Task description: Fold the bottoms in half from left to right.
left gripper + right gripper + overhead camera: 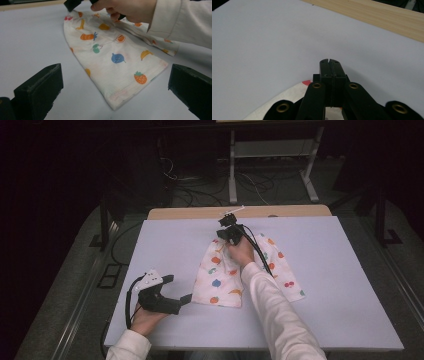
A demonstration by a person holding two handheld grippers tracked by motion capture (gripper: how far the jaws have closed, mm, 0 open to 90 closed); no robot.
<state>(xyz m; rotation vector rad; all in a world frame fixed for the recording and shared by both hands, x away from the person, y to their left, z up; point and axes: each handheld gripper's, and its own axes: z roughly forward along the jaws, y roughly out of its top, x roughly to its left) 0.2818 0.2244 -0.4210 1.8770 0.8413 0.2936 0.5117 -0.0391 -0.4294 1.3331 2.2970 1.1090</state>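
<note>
our right gripper has its jaws pressed together with nothing visible between the tips, sitting at the far end of the fruit-print cloth near the back of the white table cover. our left gripper is spread wide, hovering just off the cloth's near hem, which lies flat between its jaws in the left gripper view. the cloth rests mid-table, narrow end away from us. the risk we see: the left jaws could close on the top layer alone, or drag the hem along and bunch it, because the right gripper only presses the far end and may not hold it.
</note>
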